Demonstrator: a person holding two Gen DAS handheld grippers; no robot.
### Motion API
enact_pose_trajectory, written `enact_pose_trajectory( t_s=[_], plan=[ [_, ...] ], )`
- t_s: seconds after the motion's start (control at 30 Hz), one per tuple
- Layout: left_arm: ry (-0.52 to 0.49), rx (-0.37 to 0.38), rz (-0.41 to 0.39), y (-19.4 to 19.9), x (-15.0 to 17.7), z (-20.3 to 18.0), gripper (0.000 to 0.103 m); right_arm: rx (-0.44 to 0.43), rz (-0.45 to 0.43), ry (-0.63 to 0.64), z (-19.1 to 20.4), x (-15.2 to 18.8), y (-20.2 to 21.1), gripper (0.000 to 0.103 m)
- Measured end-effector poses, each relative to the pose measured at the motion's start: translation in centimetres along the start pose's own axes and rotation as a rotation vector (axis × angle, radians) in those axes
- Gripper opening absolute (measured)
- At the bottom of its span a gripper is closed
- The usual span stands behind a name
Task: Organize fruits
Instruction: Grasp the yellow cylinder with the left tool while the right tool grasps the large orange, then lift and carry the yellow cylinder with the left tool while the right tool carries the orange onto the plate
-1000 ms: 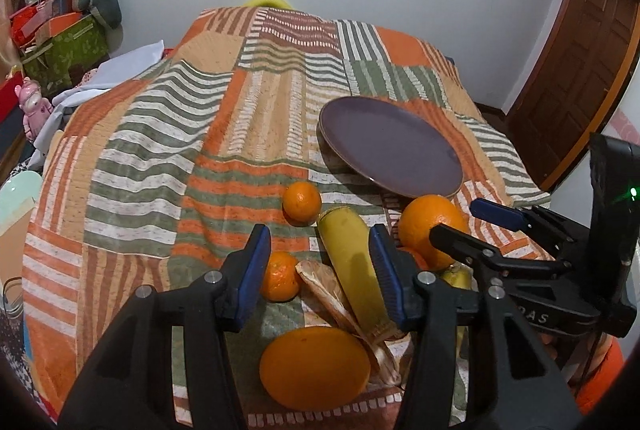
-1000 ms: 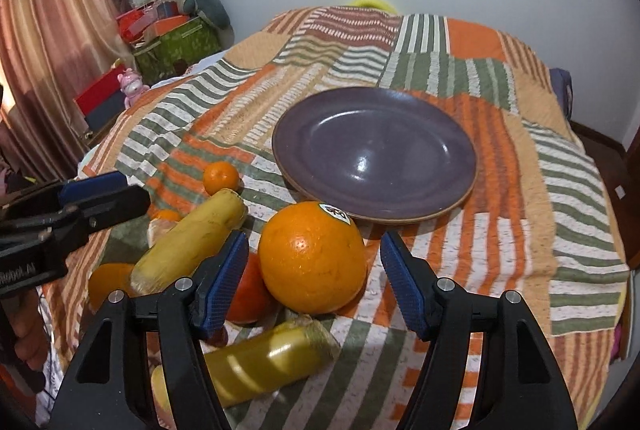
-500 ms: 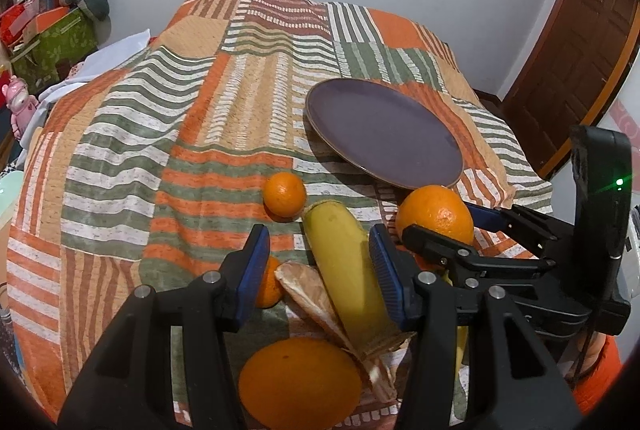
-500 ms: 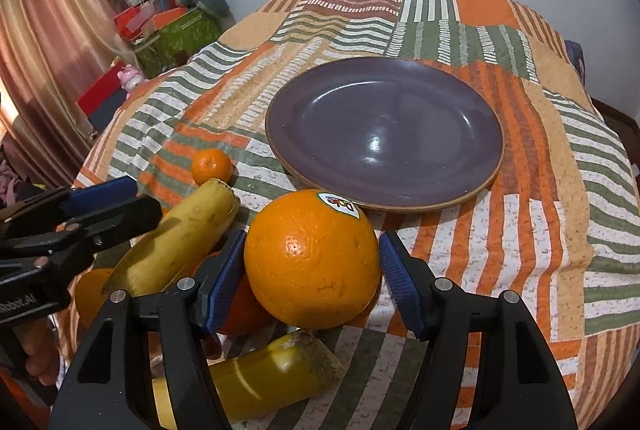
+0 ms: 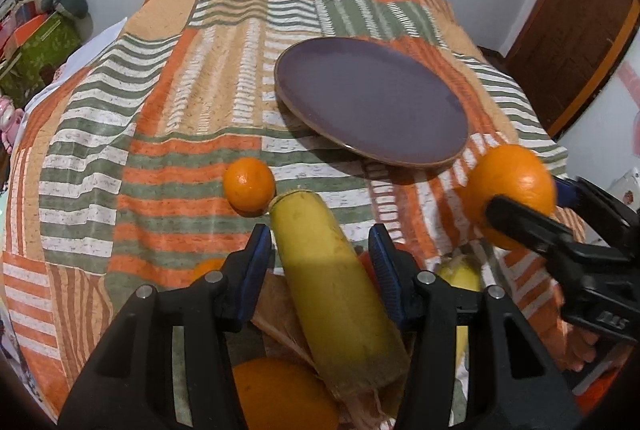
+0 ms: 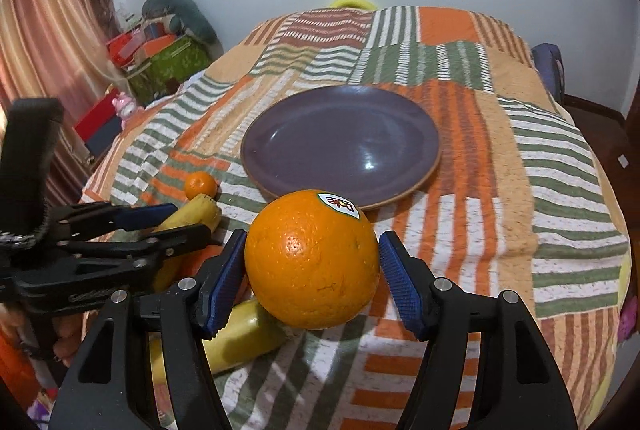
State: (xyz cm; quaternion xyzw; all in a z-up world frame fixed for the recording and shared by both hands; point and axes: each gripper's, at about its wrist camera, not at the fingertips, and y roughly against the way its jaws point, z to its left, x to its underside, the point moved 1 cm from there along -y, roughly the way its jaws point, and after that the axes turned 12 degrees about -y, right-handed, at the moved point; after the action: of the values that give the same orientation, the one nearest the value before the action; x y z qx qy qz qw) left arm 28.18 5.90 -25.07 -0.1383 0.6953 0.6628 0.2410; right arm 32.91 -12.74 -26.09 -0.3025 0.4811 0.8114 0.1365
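My right gripper [image 6: 312, 266] is shut on a large orange [image 6: 312, 260] with a sticker and holds it lifted just before the purple plate [image 6: 340, 145]. The orange also shows in the left wrist view [image 5: 514, 185]. My left gripper [image 5: 320, 262] is open around a yellow banana [image 5: 332, 290]; its blue pads do not touch it. A small mandarin [image 5: 249, 183] lies by the banana's far tip. Another orange [image 5: 276, 394] lies below the banana. The plate [image 5: 372, 105] holds nothing.
The fruits lie on a bed with a striped patchwork cover [image 5: 160, 109]. A second banana [image 6: 240, 334] lies under the held orange. Boxes and toys [image 6: 160, 57] stand at the bed's left. A wooden door [image 5: 572, 29] is at the right.
My right gripper closed on the large orange and raised it off the cover. My left gripper moved forward, so its jaws now straddle the banana.
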Motion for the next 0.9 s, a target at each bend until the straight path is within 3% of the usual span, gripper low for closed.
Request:
enact_pose_trajectory(
  t_s=[0.47,0.63,0.9],
  plan=[
    [-0.006,-0.022,0.019,-0.9,-0.6,-0.1,0.039,-0.015,-0.022,-0.027,-0.8,0.4,1.0,0.063],
    [-0.01,0.008,-0.011,0.9,-0.4,-0.8,0.037,-0.002,-0.044,-0.026,-0.8,0.2,1.8,0.063],
    [-0.023,0.012,-0.128,6.5,-0.2,-1.7,0.035,0.012,-0.097,0.008,0.5,-0.5,4.0,0.063]
  ],
)
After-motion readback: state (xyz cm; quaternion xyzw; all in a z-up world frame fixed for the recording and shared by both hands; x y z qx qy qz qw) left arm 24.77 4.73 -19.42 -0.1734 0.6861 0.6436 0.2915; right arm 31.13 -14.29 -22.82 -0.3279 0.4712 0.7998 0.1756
